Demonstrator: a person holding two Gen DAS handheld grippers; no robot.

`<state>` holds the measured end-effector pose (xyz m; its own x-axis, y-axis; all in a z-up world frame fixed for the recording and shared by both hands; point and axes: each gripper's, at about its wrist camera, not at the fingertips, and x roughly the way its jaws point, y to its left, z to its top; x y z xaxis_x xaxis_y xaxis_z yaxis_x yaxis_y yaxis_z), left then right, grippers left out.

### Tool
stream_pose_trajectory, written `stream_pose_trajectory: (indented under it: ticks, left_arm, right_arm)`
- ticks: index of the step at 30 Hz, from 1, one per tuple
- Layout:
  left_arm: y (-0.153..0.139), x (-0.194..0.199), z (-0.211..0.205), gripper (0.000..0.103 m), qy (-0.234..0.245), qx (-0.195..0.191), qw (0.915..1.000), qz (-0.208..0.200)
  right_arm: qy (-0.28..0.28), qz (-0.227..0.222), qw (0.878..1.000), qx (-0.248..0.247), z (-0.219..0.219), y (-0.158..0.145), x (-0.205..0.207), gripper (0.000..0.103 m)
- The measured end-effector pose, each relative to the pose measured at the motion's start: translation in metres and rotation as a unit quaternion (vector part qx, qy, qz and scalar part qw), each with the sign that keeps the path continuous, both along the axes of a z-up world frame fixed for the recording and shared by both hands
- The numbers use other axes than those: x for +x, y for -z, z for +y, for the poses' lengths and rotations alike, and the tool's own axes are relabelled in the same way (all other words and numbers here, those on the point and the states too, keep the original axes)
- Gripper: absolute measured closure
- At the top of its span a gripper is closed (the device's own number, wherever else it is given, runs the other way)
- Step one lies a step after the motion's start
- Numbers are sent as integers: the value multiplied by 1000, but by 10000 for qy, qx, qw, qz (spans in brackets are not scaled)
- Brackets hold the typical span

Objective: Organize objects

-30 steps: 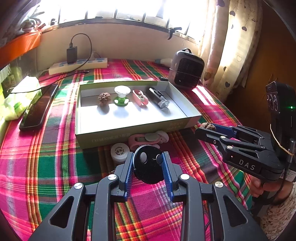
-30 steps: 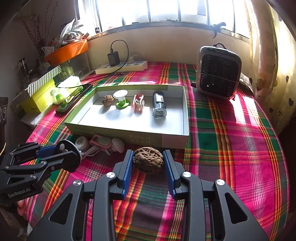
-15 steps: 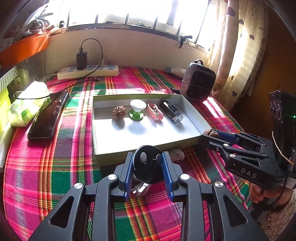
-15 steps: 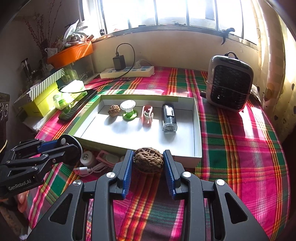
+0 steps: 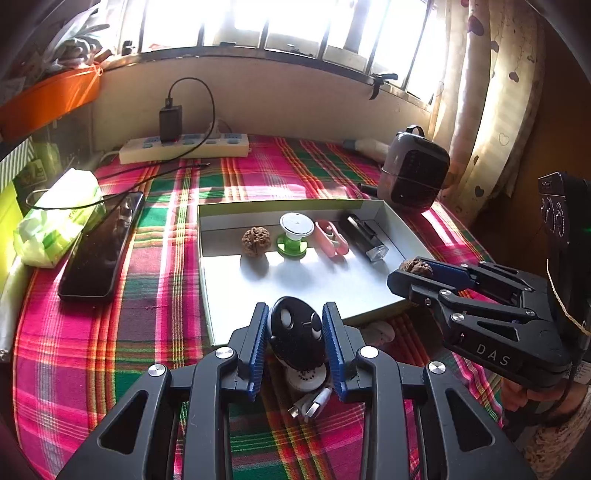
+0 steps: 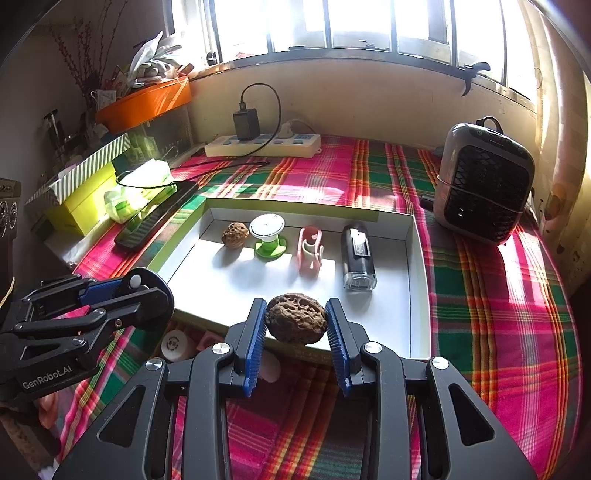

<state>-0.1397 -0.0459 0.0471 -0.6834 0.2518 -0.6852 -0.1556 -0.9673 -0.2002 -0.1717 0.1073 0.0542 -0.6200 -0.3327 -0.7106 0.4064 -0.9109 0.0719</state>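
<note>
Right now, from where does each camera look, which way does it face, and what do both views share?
Left wrist: on the left gripper, facing the tray; its fingers hold a black remote.
Right wrist: on the right gripper, facing the tray; its fingers hold a walnut.
Shared: tray, heater, power strip.

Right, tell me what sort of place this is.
Probably a room in a home: a table under a plaid tablecloth by a sunlit window, with a heart-print curtain and a power strip by the wall.
</note>
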Motion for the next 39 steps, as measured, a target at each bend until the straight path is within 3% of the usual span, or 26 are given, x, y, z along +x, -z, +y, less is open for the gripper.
stream_pose_trajectory:
  ticks: [12,16,23,28,39]
  left_arm:
    - [8,-17,-6,76,-74,-54,9999,-147]
    - [-1,-6,-15,76,-82,79,9999,48]
    - [-3,19,-26,76,-68,155,9999,-5]
    - [8,40,-27,75,43,79,9997,-231]
    - [26,67,-27,69,283,375,9973,-558]
  right_arm:
    - [-29,-141,9999,-49,-11,5,-21,69]
    - [-46,-147,9998,-86,-10,5,-18,69]
    - [-105,-115,9998,-123,-10,3,-6,69]
    - [-165,-73,9997,-143,-10,1,4,69]
    - [-269,-49,9995,-150,-14,1,20,69]
